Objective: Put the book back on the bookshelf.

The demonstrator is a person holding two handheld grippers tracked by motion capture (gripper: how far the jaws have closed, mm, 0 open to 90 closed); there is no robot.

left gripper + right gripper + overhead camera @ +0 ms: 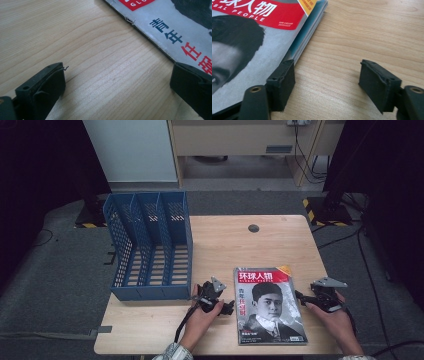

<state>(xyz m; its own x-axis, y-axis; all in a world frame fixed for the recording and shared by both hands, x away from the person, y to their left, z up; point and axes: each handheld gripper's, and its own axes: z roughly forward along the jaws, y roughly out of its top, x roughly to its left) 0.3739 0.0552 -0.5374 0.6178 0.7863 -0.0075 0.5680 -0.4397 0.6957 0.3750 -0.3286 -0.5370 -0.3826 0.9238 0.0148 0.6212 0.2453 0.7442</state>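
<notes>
Pale wood-grain surface (pixel 225 245) under everything, carrying a glossy grey magazine with a red title band and a portrait cover (pixel 269 305), lying flat between the two grippers. Left gripper (pixel 117 82) held low at the magazine's left edge, jaws spread wide: one jaw over bare wood, the other just over the cover's printed margin, with the magazine's worn edge running diagonally between and beyond them. Nothing pinched; only wood grain showing in the gap. Right gripper (pixel 327 85) held low at the magazine's right edge, jaws likewise spread: one jaw touching or just over the cover near its page edges, the other well out over bare wood. Whether that first jaw presses the paper cannot be told. Stacked page edges visible just ahead of it, with a yellow corner flash farther along. Nothing clamped between these jaws either. Seen from the high view, left gripper (pixel 212 297) and right gripper (pixel 325 297) flanking the magazine at about mid-height, each in a hand. Blue perforated plastic file rack with three slots (pixel 150 245) lying beyond the left jaws, just beside them, well apart from the right ones.
</notes>
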